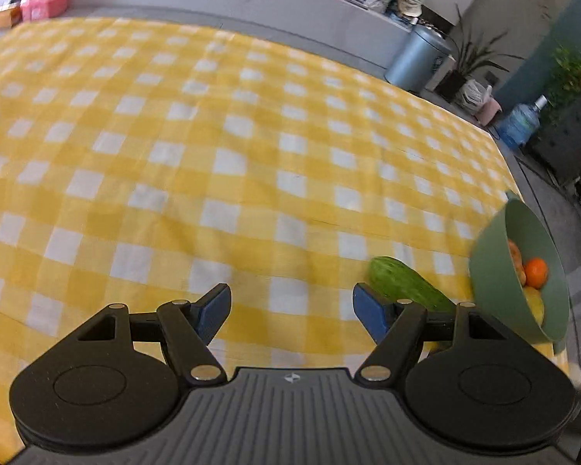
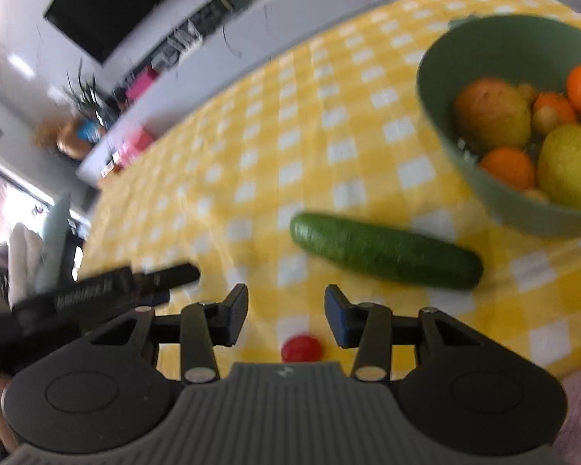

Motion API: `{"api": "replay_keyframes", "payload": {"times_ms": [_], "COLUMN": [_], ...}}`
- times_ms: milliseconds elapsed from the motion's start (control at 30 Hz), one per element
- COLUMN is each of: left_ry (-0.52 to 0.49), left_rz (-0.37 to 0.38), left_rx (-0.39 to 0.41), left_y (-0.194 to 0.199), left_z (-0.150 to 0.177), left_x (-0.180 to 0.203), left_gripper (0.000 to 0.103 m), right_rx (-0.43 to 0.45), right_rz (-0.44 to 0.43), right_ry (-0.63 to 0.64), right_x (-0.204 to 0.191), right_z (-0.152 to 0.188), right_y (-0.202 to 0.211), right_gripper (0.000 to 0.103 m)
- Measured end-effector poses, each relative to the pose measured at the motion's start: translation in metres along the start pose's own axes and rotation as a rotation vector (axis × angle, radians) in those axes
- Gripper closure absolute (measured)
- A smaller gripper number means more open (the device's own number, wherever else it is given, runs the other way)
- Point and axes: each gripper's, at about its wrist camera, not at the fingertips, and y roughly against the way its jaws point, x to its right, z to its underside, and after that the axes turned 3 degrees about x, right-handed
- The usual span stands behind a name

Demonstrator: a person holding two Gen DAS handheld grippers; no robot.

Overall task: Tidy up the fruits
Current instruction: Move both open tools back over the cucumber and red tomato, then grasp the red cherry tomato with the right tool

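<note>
Both views are bright with soft, even daylight; in the right wrist view a blown-out window [image 2: 7, 197] glares white at the left edge. Shadows on the yellow checked cloth [image 1: 213, 147] are faint. Motion blur smears both pictures, worst in the right wrist view, where the cucumber [image 2: 385, 252] and green bowl [image 2: 480, 178] look soft. Fisheye distortion bends the counter edges and background walls

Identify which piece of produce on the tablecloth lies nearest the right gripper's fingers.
The small red fruit, lying just below the right gripper; the cucumber lies farther off.
</note>
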Motion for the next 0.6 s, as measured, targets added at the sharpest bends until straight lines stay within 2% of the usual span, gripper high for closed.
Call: {"api": "replay_keyframes", "payload": {"times_ms": [67, 133, 167, 400, 600], "left_ry": [0.013, 0.017, 0.019, 0.024, 0.056], "left_rz": [0.026, 0.055, 0.065, 0.121, 0.148], "left_rx": [-0.003, 0.008, 0.009, 0.022, 0.025], "left_y": [-0.003, -0.002, -0.002, 0.003, 0.005], "left_z": [0.0, 0.001, 0.001, -0.001, -0.003], "left_x": [-0.006, -0.009, -0.01, -0.01, -0.016], "left_gripper": [0.019, 0.019, 0.019, 0.019, 0.019], "right_rx": [-0.035, -0.067, -0.079, -0.112, -0.142], "right_rz": [0.072, 0.17, 0.192, 0.203, 0.197], "right_ry": [0.078, 0.17, 0.182, 0.217, 0.248], "right_x": [-0.01, -0.023, -0.025, -0.035, -0.049], "right_z": [0.006, 0.014, 0.016, 0.031, 0.038], "right_y": [-0.008, -0.016, -0.02, -0.031, -0.038], "right_gripper": [0.078, 0.079, 0.079, 0.073, 0.073]}}
